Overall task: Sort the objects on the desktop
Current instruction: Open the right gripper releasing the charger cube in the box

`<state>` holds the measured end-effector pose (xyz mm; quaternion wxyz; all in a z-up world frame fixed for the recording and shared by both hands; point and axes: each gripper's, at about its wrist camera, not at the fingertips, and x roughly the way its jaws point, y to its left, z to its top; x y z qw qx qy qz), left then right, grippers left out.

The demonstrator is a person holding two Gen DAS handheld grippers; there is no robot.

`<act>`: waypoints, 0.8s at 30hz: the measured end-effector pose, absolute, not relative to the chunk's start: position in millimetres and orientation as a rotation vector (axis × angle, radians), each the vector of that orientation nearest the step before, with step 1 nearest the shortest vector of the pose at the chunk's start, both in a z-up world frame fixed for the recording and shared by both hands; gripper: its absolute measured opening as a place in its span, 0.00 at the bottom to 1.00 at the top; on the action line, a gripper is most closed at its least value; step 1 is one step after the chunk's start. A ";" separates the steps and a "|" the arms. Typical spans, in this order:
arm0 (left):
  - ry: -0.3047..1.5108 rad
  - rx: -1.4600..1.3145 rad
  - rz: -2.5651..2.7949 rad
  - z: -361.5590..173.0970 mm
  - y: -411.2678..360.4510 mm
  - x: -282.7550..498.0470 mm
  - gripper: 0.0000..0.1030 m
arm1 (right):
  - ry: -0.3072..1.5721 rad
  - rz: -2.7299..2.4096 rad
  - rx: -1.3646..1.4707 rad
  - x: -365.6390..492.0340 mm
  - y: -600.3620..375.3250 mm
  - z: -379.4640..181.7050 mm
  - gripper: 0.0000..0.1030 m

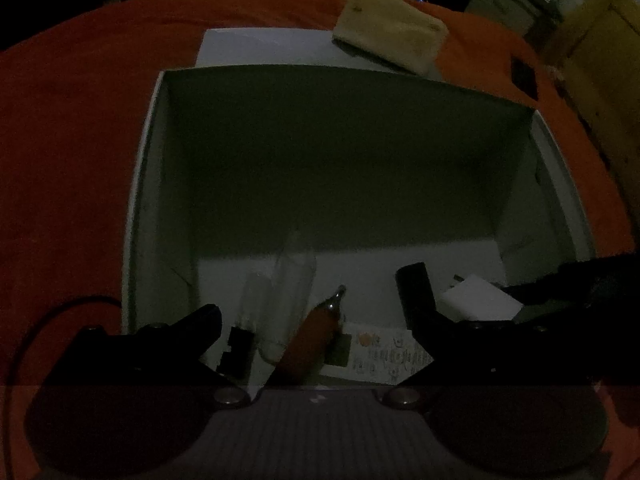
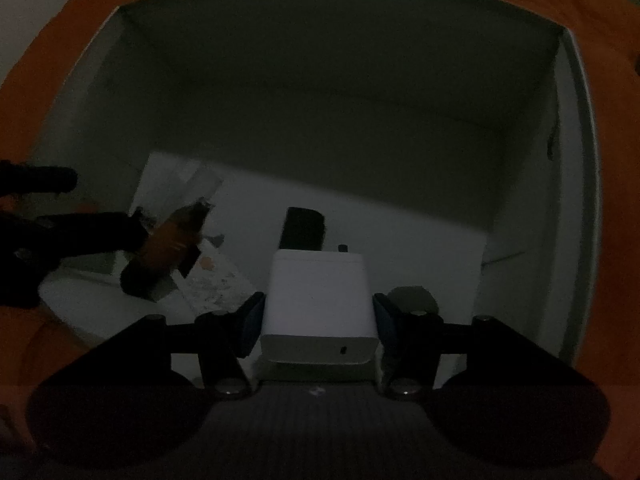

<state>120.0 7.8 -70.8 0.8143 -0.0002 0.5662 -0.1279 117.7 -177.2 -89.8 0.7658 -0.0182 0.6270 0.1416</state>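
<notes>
A deep white box [image 1: 144,184] stands on an orange cloth [image 1: 72,128]. My left gripper [image 1: 318,320] hangs open over its near end. A brown-orange pen-like thing [image 1: 312,344] lies tilted between the wide jaws, untouched as far as I can tell. Beside it lies a clear tube [image 1: 288,292] on a printed leaflet [image 1: 384,356]. My right gripper [image 2: 318,320] is shut on a white charger block [image 2: 320,300], blue pads against both its sides, low inside the box [image 2: 576,160]. The same block [image 1: 480,300] shows at the right in the left wrist view.
A black block [image 2: 304,228] sits on the box floor just beyond the charger. A small black piece [image 1: 236,352] lies by the clear tube. Behind the box are a white sheet [image 1: 264,48] and a tan pouch [image 1: 392,32]. The scene is very dark.
</notes>
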 end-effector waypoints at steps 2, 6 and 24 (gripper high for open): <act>1.207 -0.004 -0.277 -70.4 8.4 120.9 1.00 | 1.379 0.295 -0.027 119.6 -180.6 -91.2 0.60; 1.210 0.002 -0.284 -71.0 8.7 121.3 1.00 | 1.395 0.272 -0.028 121.7 -185.1 -96.3 0.60; 1.176 0.010 -0.301 -49.4 12.5 135.3 1.00 | 1.253 0.389 0.028 131.5 -183.1 -16.0 0.60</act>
